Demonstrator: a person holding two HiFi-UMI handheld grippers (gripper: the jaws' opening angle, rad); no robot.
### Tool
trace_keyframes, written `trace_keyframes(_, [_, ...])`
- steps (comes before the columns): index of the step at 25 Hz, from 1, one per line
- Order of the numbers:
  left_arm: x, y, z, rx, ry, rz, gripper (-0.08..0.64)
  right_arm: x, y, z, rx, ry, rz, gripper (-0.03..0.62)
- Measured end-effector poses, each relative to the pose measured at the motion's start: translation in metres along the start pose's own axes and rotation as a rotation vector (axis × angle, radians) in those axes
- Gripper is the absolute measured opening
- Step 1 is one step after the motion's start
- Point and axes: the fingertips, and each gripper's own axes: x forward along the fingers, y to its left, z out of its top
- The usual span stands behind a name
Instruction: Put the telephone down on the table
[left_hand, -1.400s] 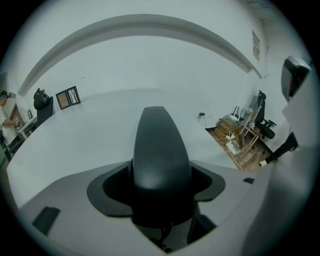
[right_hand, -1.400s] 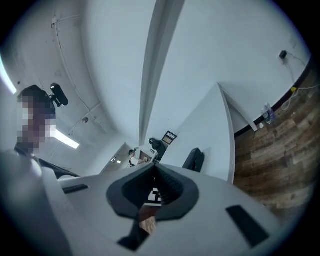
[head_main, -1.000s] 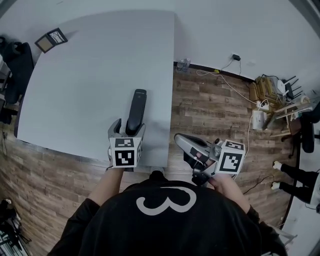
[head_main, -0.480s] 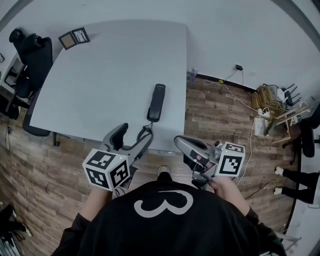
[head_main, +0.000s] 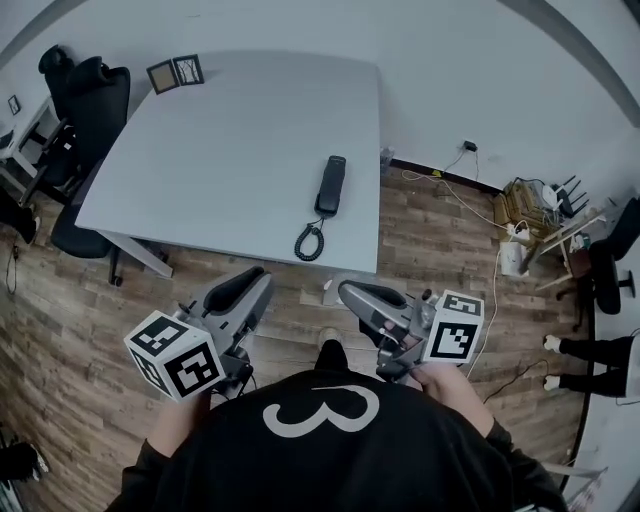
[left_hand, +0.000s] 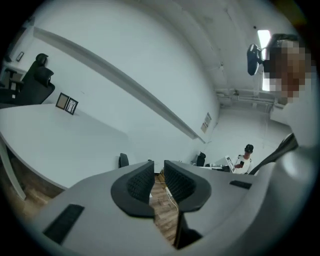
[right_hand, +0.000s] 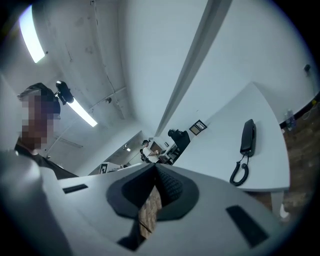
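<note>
Now telephone (head_main: 331, 186) lies flat on the table (head_main: 200, 150), near its right edge, coiled cord (head_main: 310, 240) at the front edge. Left gripper (head_main: 252, 285) off the table, jaws closing on nothing. Right gripper (head_main: 350, 293) clamped together, empty.

Bright, even light from ceiling tubes (right_hand: 82, 114), soft shadows, strong fisheye bending and dark vignetted corners.
</note>
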Motion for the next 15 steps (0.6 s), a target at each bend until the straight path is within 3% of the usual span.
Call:
trace_keyframes(3, [-0.021, -0.022, -0.011, 0.058, 0.019, -0.054, 0.028, -0.001, 0.019, -0.016, -0.012, 0.000, -0.002, 0.005])
trace_keyframes(7, [-0.039, -0.046, -0.036, 0.097, 0.067, -0.121, 0.012, 0.000, 0.044, -0.041, -0.056, 0.021, 0.014, 0.005])
trace_keyframes(11, [-0.048, -0.064, -0.061, 0.042, 0.099, -0.174, 0.012, -0.003, 0.063, -0.063, -0.114, 0.063, 0.034, 0.005])
trace_keyframes(15, [-0.053, -0.064, -0.077, -0.012, 0.125, -0.172, 0.012, -0.006, 0.066, -0.083, -0.092, 0.073, 0.025, 0.005])
